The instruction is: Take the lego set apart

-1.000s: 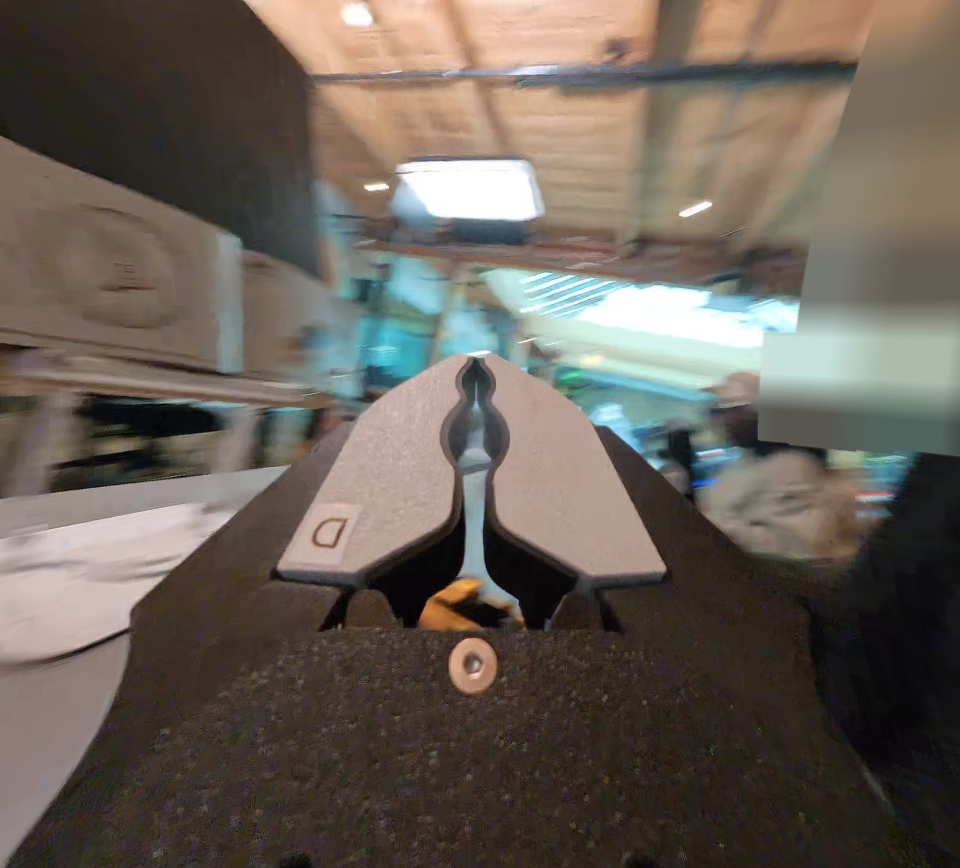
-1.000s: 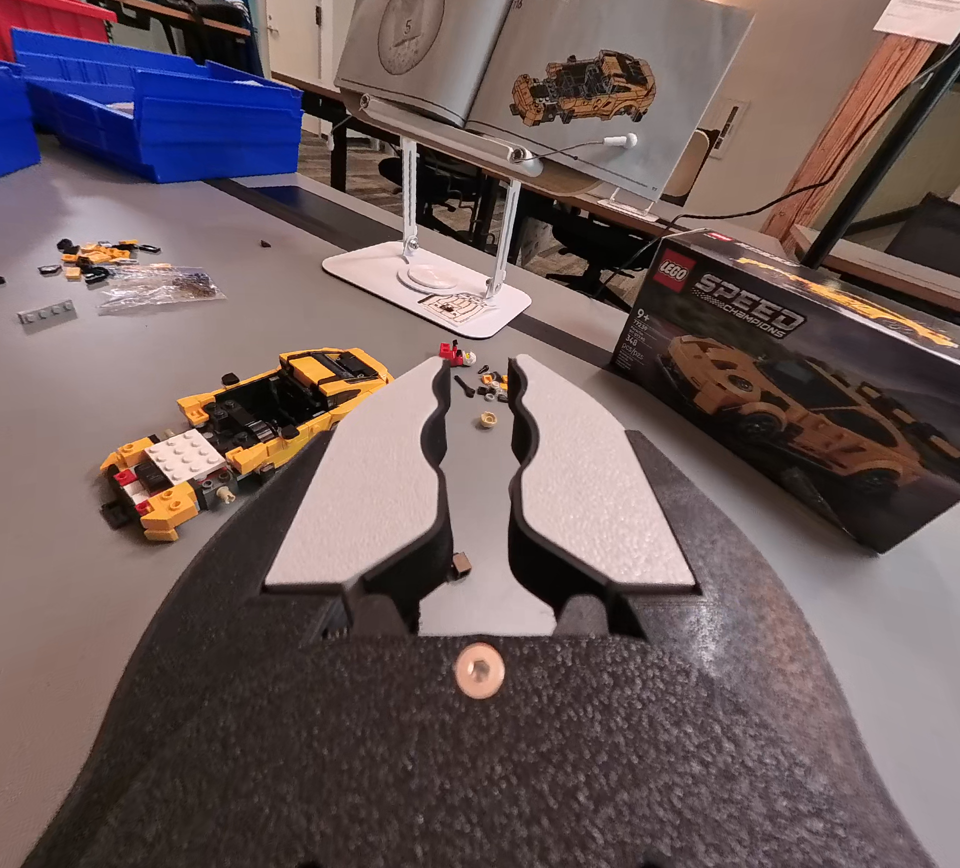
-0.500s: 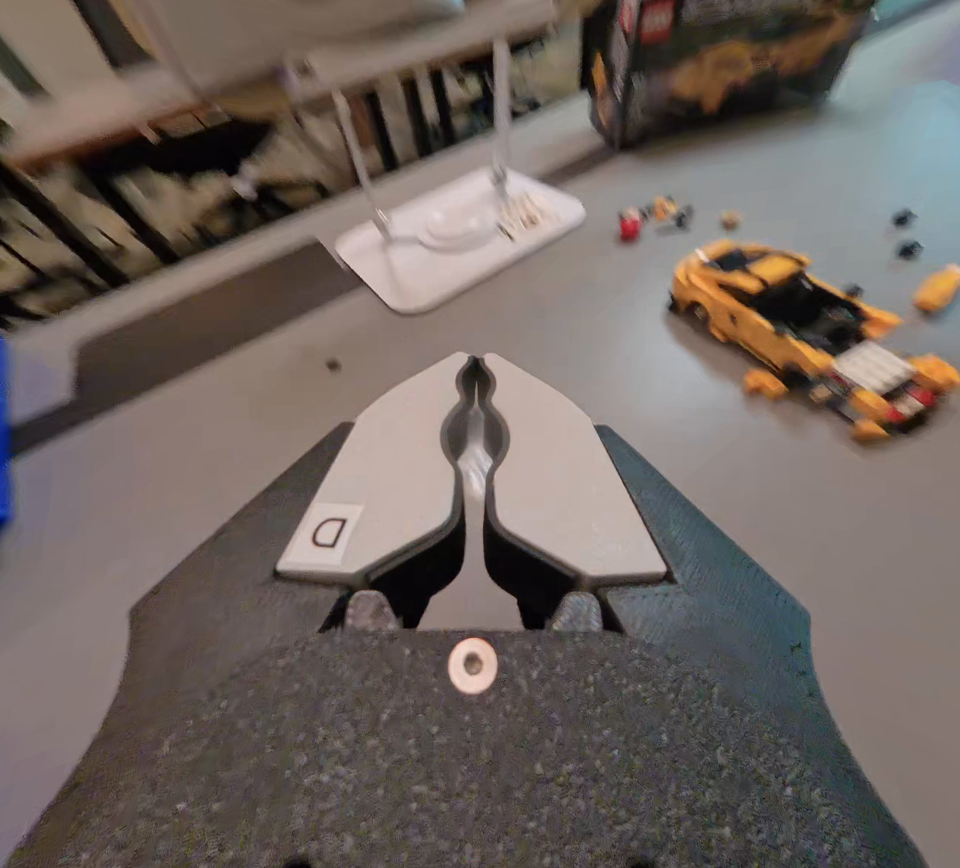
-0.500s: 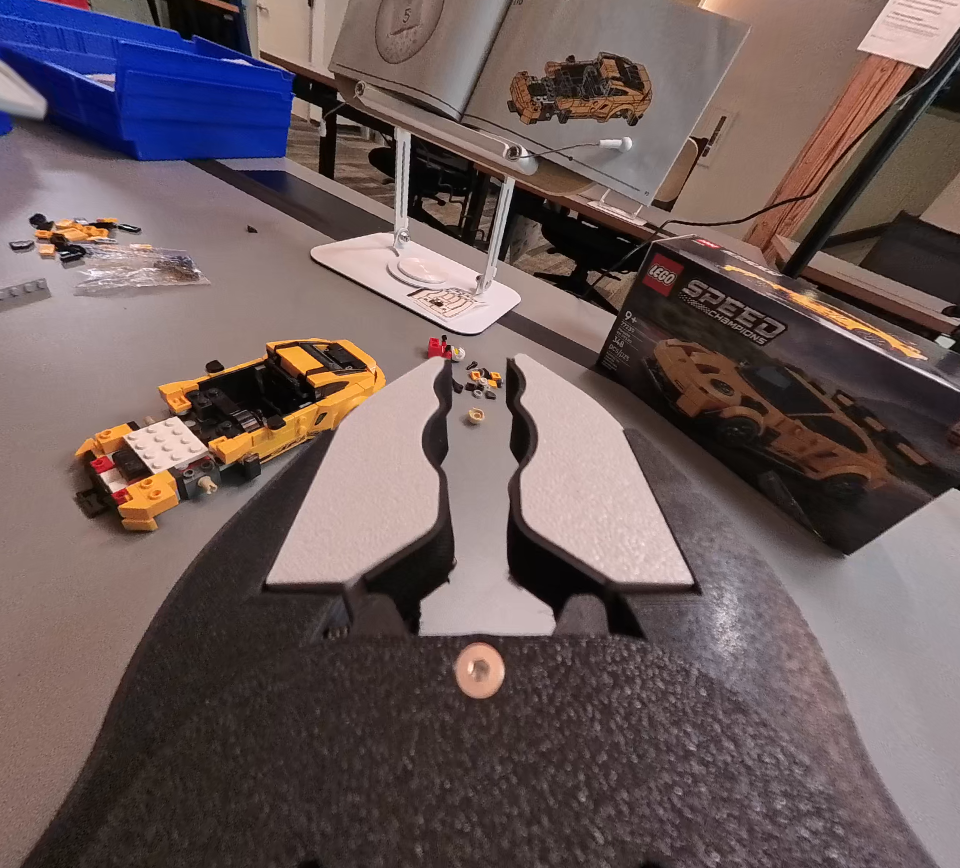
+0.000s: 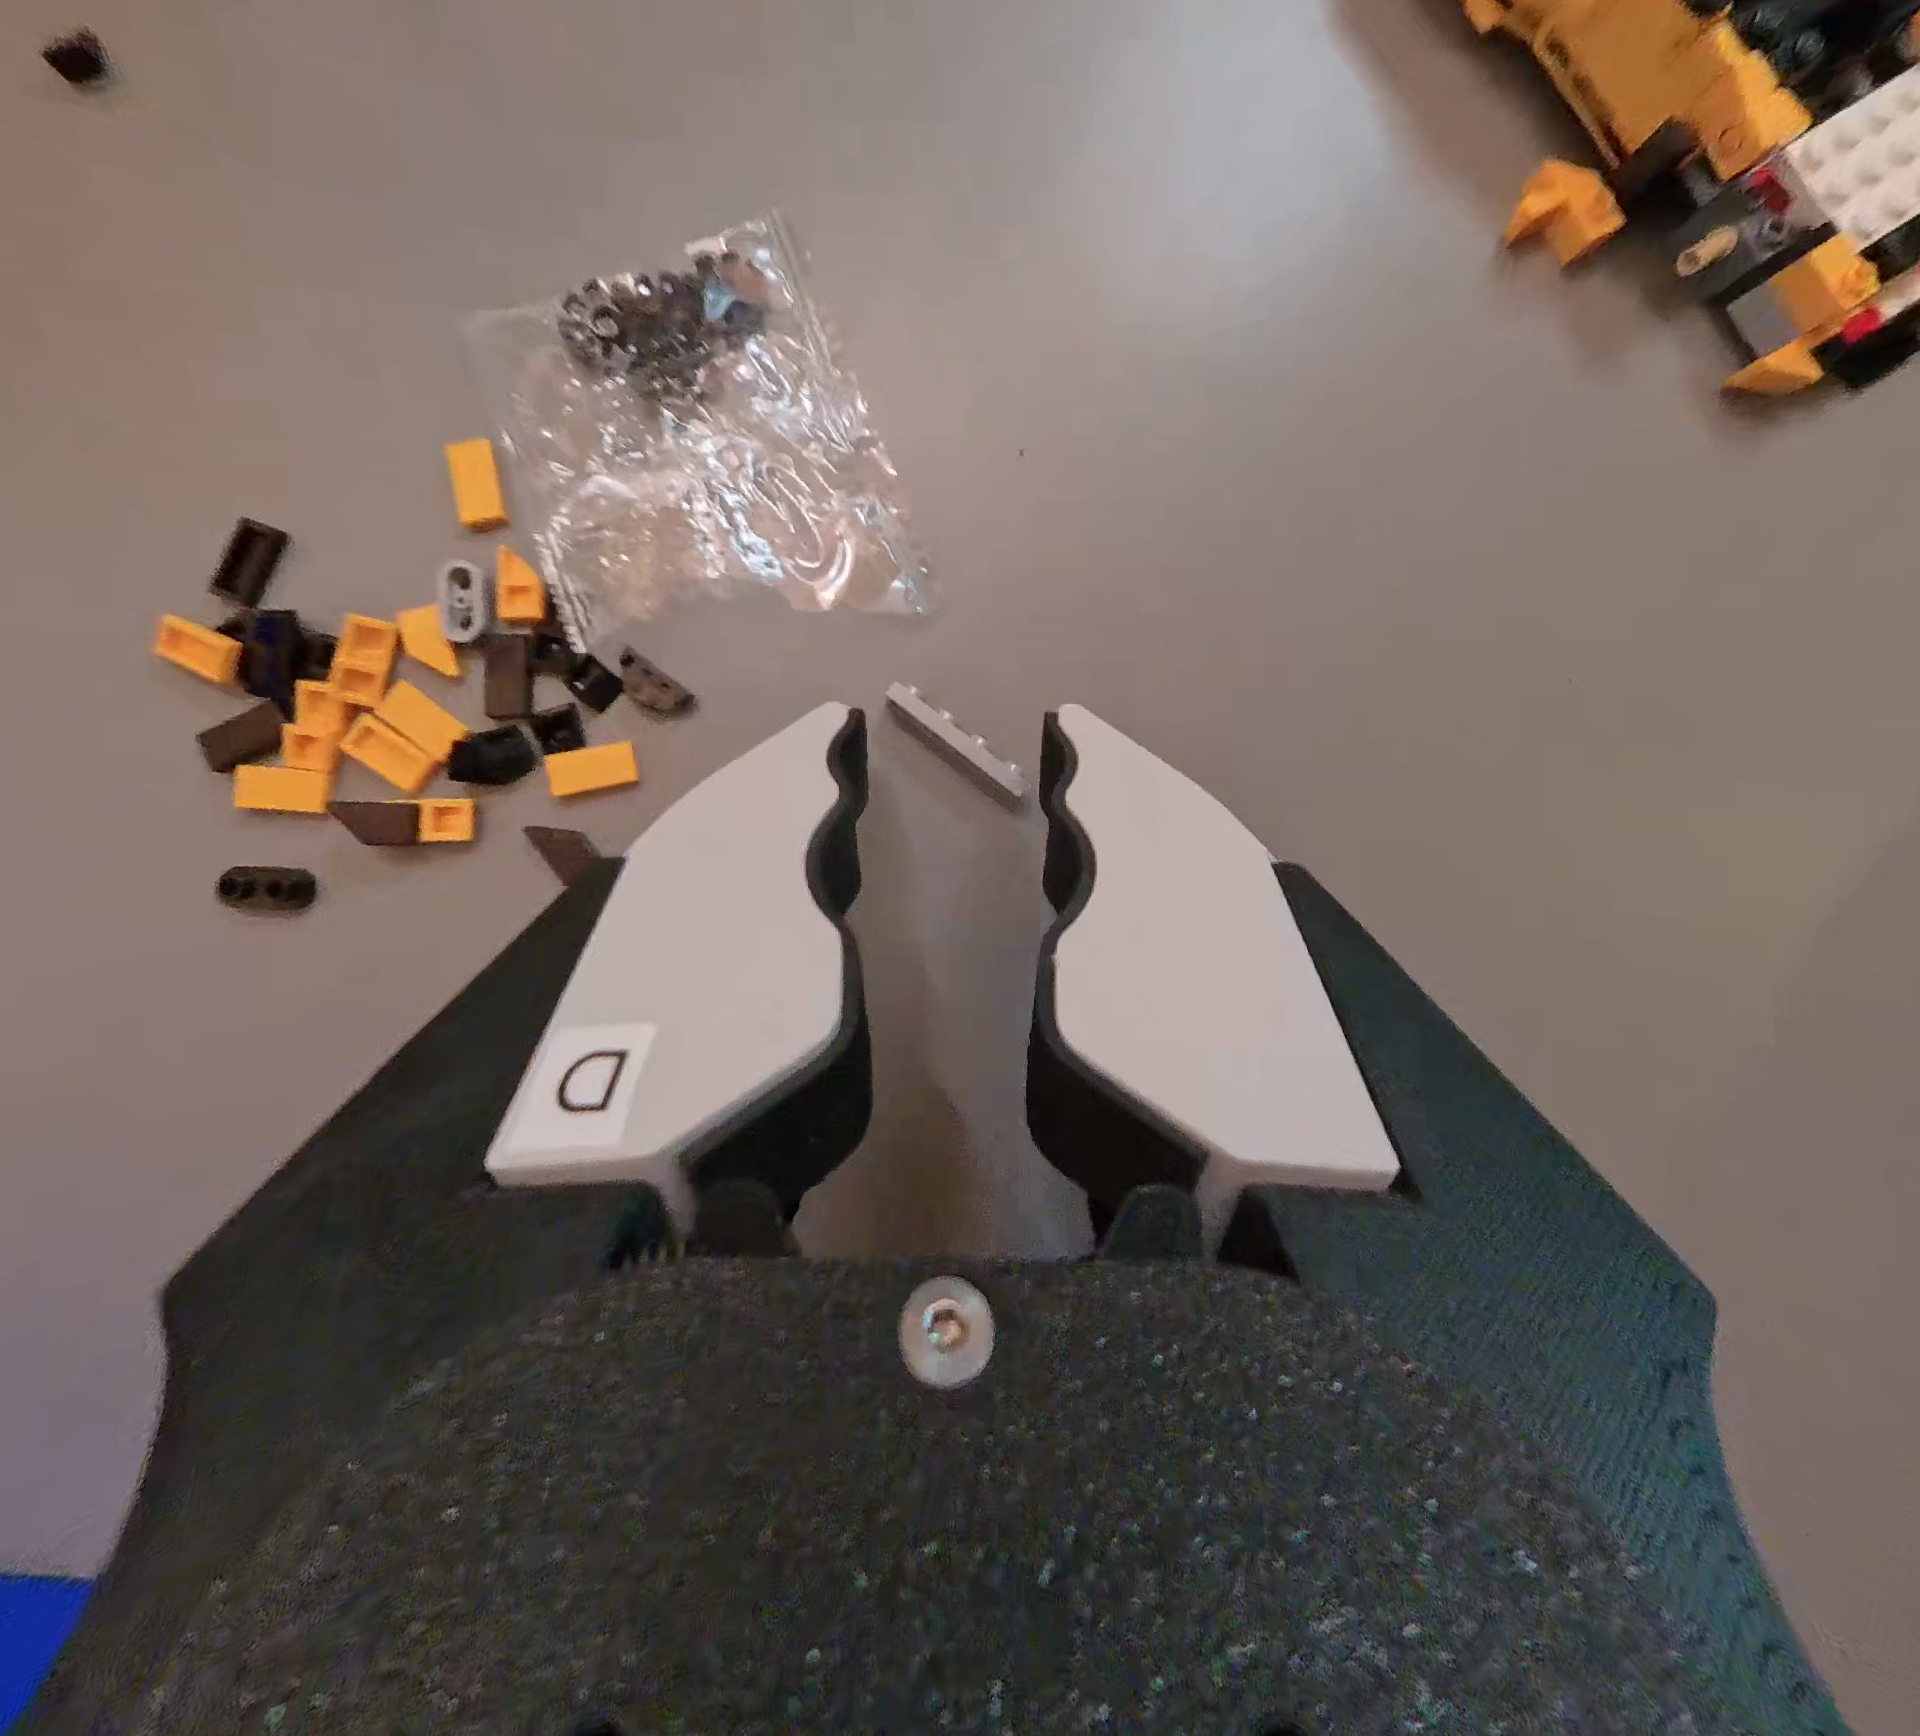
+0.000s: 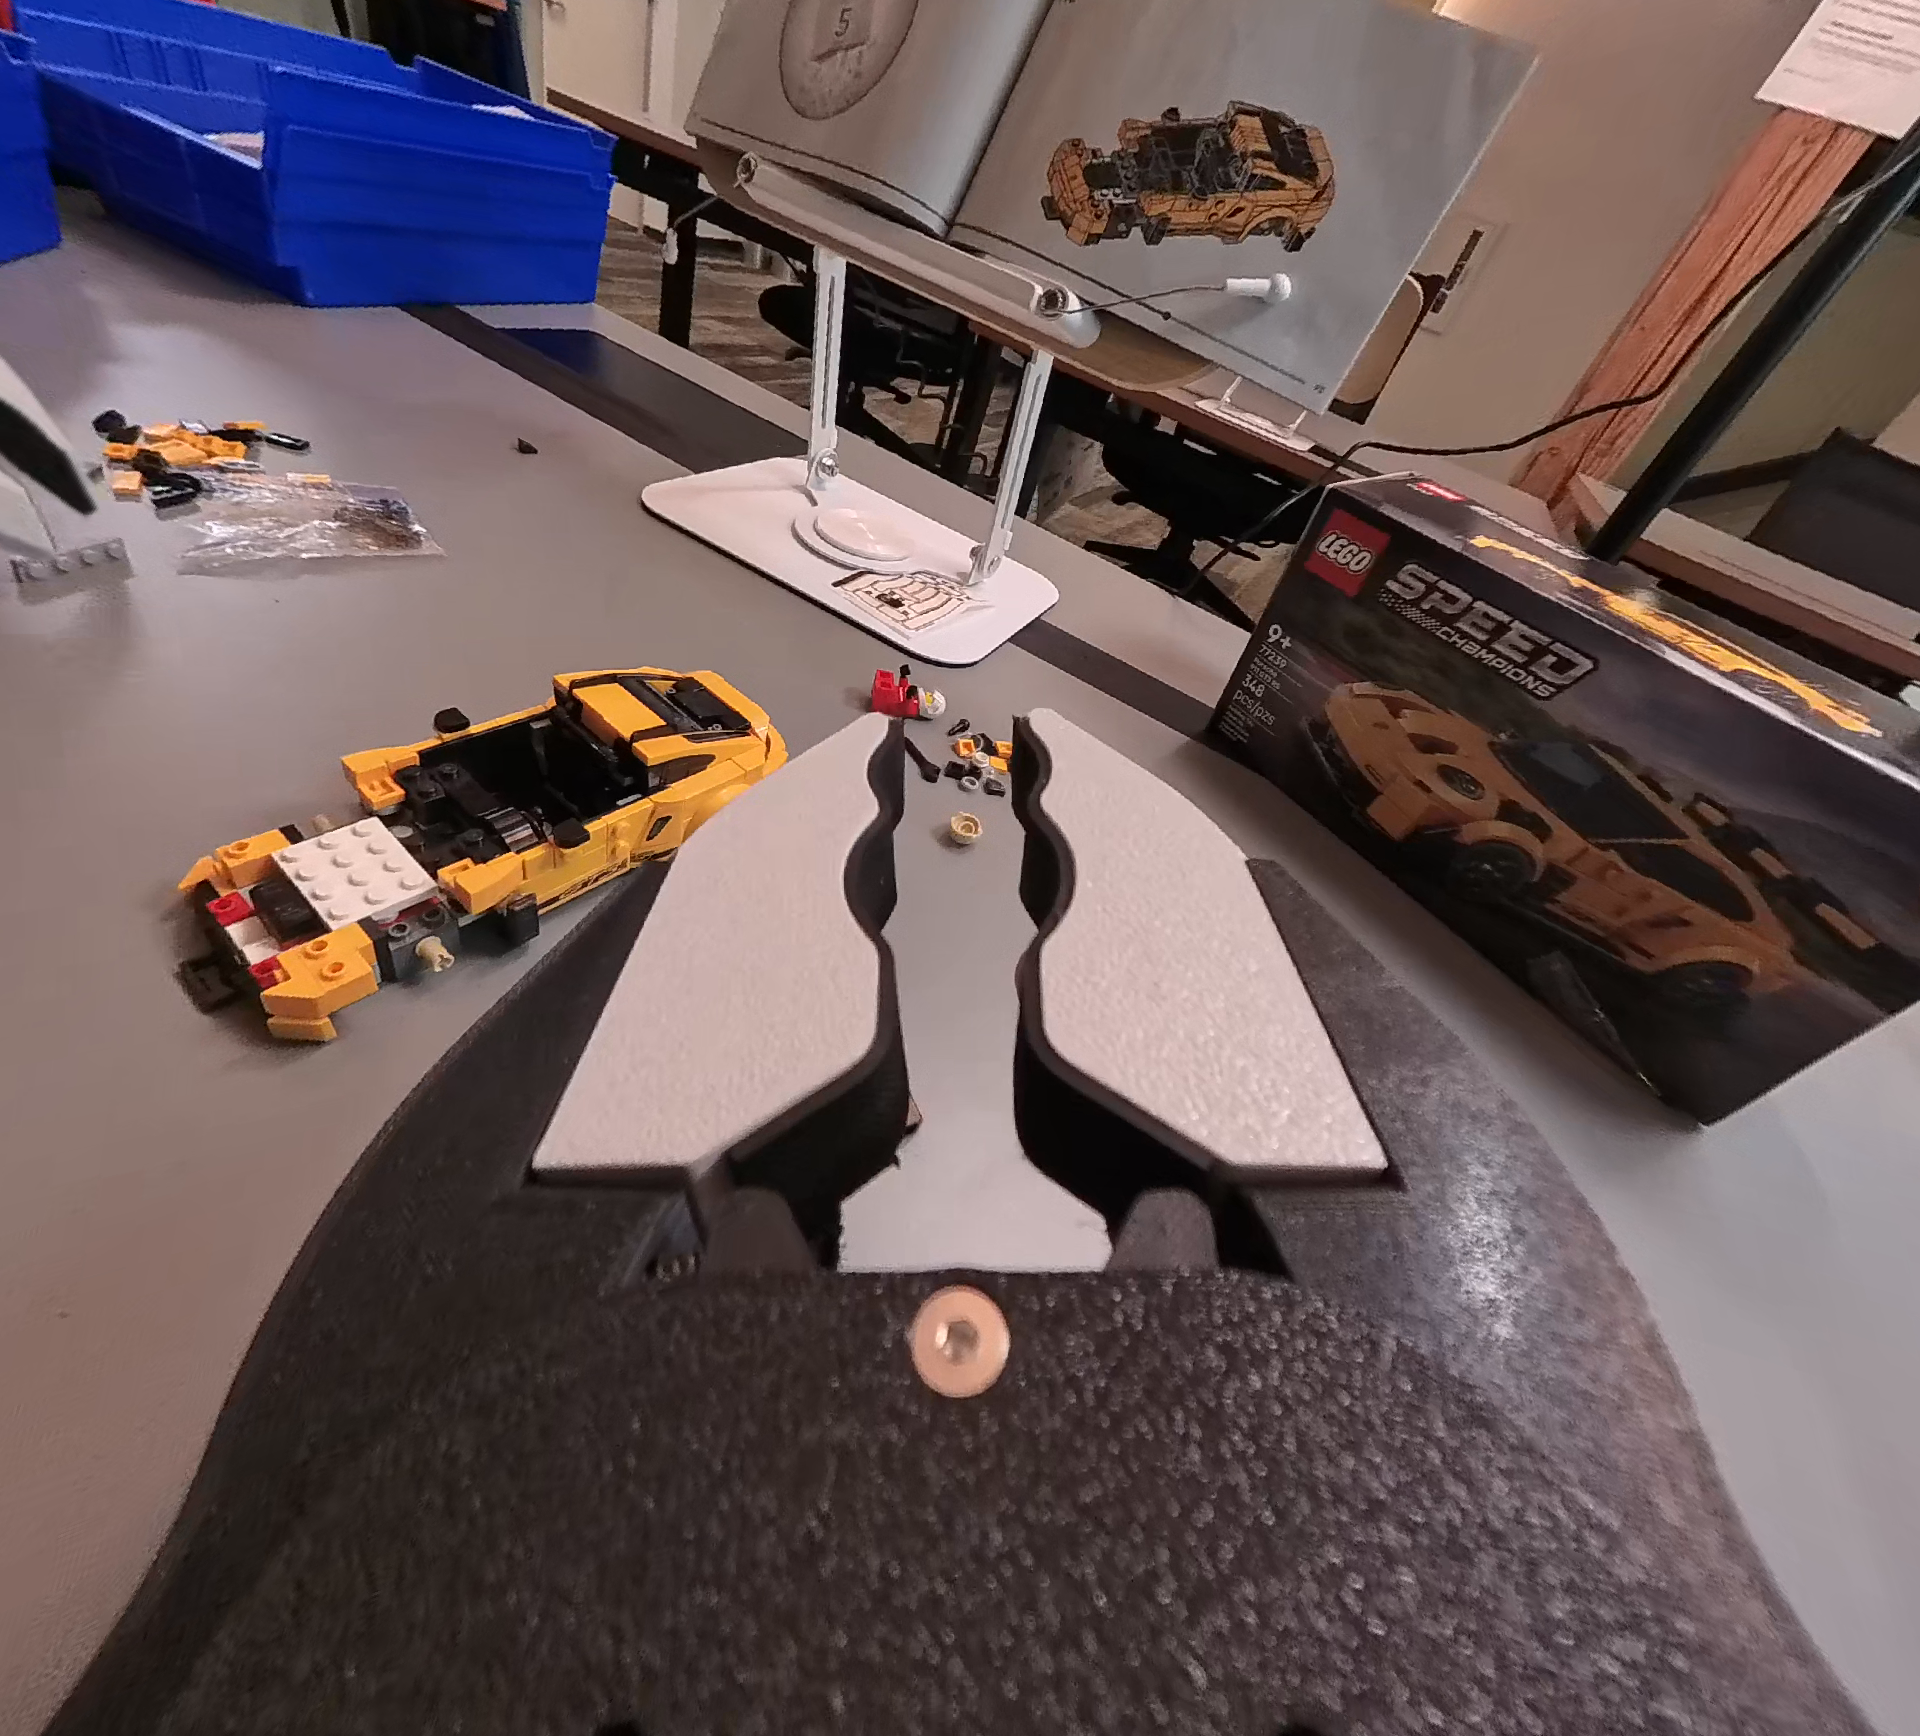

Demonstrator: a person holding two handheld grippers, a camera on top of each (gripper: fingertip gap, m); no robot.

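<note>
**A:** Where does the lego car (image 6: 488, 845) sit from you?

**B:** It lies on the grey surface (image 6: 208, 1219), partly stripped: white plate and red bits at the near end, yellow roof at the far end. Its long axis runs from near-left to far-right across your right wrist view, so it is off to the left of your right hand-held gripper (image 6: 951, 730) and just beside its left finger. From your left hand-held gripper (image 5: 951, 725) the car (image 5: 1621, 55) is well off to the upper right.

**A:** So which one is nearer?

**B:** I judge the right one. It points low along the surface, jaws parted and empty, aimed past the car at the small loose bits (image 6: 971, 751).

**A:** And your left?

**B:** It looks almost straight down, jaws apart and empty, with a grey strip (image 5: 956, 746) lying slantwise at its tips, beside the clear bag (image 5: 696, 450) and the removed pieces (image 5: 395, 710).
</note>
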